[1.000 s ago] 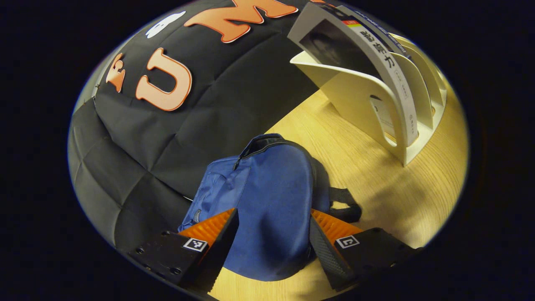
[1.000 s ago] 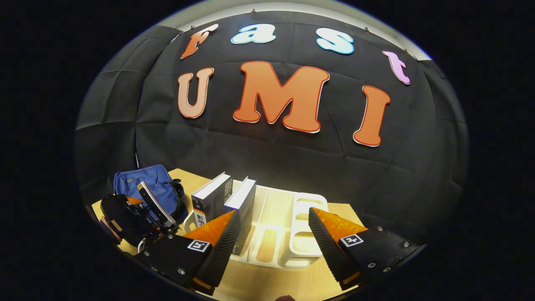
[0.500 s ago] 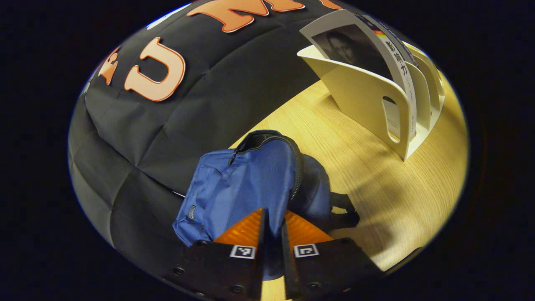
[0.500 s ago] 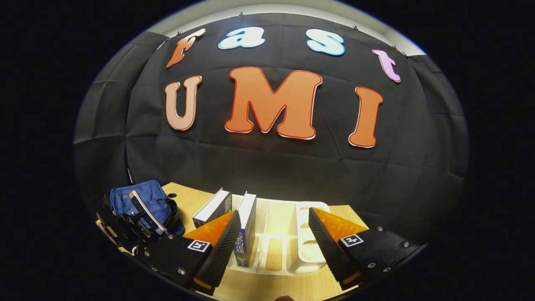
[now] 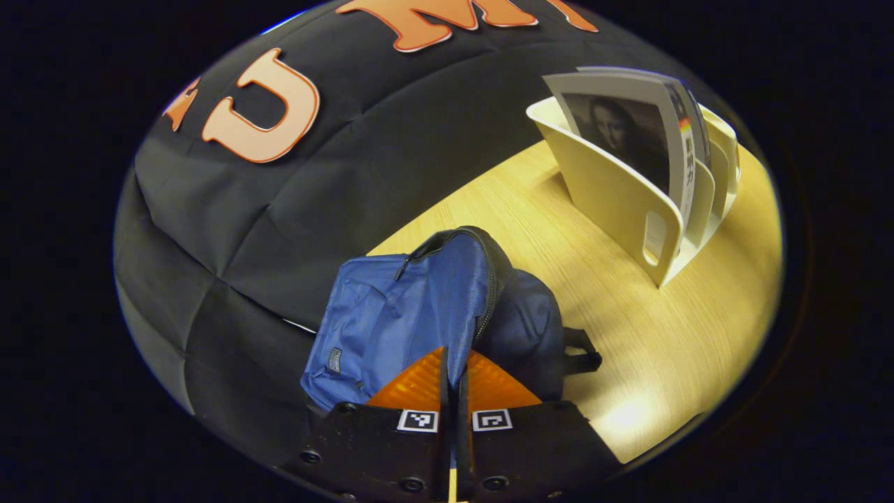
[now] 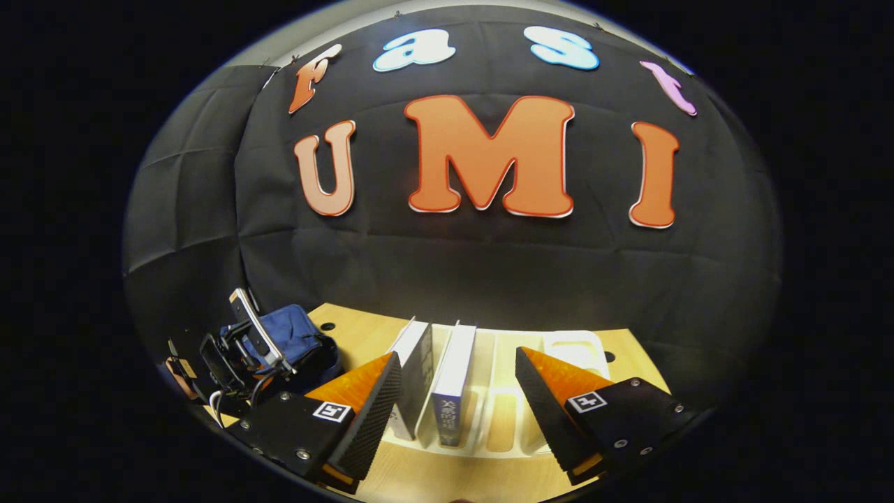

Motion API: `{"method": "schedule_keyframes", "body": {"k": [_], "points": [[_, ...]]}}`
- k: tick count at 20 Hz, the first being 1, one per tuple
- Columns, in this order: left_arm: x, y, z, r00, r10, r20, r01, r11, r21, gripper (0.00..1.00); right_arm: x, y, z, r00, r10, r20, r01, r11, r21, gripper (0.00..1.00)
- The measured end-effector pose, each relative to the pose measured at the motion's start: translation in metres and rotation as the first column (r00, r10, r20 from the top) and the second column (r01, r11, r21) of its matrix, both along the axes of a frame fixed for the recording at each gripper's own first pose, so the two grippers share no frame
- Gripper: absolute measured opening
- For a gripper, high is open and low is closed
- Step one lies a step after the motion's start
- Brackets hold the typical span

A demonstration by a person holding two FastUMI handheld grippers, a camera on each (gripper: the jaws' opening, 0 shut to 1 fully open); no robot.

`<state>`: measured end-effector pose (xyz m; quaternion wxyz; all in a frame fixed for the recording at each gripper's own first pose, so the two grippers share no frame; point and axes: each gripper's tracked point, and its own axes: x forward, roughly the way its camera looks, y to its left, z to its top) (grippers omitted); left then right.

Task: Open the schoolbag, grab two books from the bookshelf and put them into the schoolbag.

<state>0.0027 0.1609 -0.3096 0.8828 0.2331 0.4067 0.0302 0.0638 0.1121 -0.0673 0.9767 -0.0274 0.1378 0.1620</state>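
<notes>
The blue fabric schoolbag [image 5: 419, 307] sits slumped on the wooden table [image 5: 628, 328] against the booth's wall, zipper track parted along the top edge, dark lining showing behind the front panel. The left gripper [image 5: 454, 381] has both fingers pinched tight on that front flap, thin cloth sandwiched between them. Step in hand looks like opening the bag; next the flap likely needs pulling away to widen the mouth, since soft nylon will sag back.

To the bag's right stands the cream plastic bookshelf [image 5: 614, 195], curved dividers with cut-out slots, with the two books upright: a white-spined book [image 6: 454, 384] and a leaning book [image 6: 417, 370]. The right gripper [image 6: 457, 398] hovers just before them, fingers wide, empty, the white-spined book between them.
</notes>
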Motion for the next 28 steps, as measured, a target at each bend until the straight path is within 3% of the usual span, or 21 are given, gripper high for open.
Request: {"method": "schedule_keyframes", "body": {"k": [2, 3, 4, 11, 16, 20, 22, 23, 24, 25, 27, 28], "points": [[0.003, 0.01, 0.015, 1.0, 0.0, -0.007, 0.0, 0.999, -0.044, 0.03, 0.003, 0.02, -0.005, 0.998, 0.026, -0.065, -0.026, 1.0, -0.008, 0.96], [0.004, 0.014, 0.021, 1.0, -0.005, -0.014, 0.004, 0.998, -0.067, 0.02, 0.006, 0.029, -0.005, 0.996, 0.031, -0.084, -0.034, 0.999, -0.025, 0.82], [0.006, 0.02, 0.027, 1.0, -0.015, -0.017, 0.014, 0.997, -0.082, 0.02, 0.009, 0.036, -0.003, 0.995, 0.033, -0.098, -0.038, 0.998, -0.05, 0.91], [0.02, 0.055, 0.065, 0.991, -0.131, -0.031, 0.128, 0.988, -0.084, 0.02, 0.032, 0.09, -0.037, 0.955, -0.003, -0.298, -0.045, 0.987, -0.154, 0.86], [0.026, 0.067, 0.065, 0.984, -0.176, -0.023, 0.173, 0.98, -0.099, 0.02, 0.053, 0.089, -0.05, 0.905, -0.07, -0.42, -0.026, 0.975, -0.219, 0.85], [0.035, 0.081, 0.081, 0.972, -0.233, -0.028, 0.231, 0.972, -0.042, 0.02, 0.051, 0.093, -0.078, 0.836, -0.083, -0.542, -0.063, 0.967, -0.246, 0.82], [0.039, 0.086, 0.089, 0.972, -0.235, -0.029, 0.232, 0.97, -0.077, 0.02, 0.054, 0.089, -0.088, 0.814, -0.101, -0.573, -0.081, 0.956, -0.283, 0.78], [0.039, 0.087, 0.092, 0.974, -0.224, -0.028, 0.22, 0.97, -0.107, 0.02, 0.057, 0.092, -0.091, 0.803, -0.102, -0.587, -0.081, 0.957, -0.278, 0.63], [0.039, 0.093, 0.095, 0.976, -0.215, -0.03, 0.211, 0.971, -0.114, 0.01, 0.058, 0.092, -0.098, 0.783, -0.111, -0.612, -0.083, 0.957, -0.28, 0.68], [0.041, 0.1, 0.096, 0.976, -0.213, -0.034, 0.208, 0.972, -0.106, 0.02, 0.058, 0.091, -0.099, 0.771, -0.115, -0.627, -0.089, 0.955, -0.284, 0.53], [0.041, 0.097, 0.1, 0.974, -0.221, -0.041, 0.214, 0.969, -0.125, 0.02, 0.063, 0.083, -0.11, 0.749, -0.154, -0.645, -0.094, 0.938, -0.333, 0.56], [0.04, 0.096, 0.101, 0.972, -0.23, -0.047, 0.223, 0.966, -0.128, 0.02, 0.064, 0.082, -0.117, 0.742, -0.163, -0.65, -0.108, 0.928, -0.356, 0.46]]}}
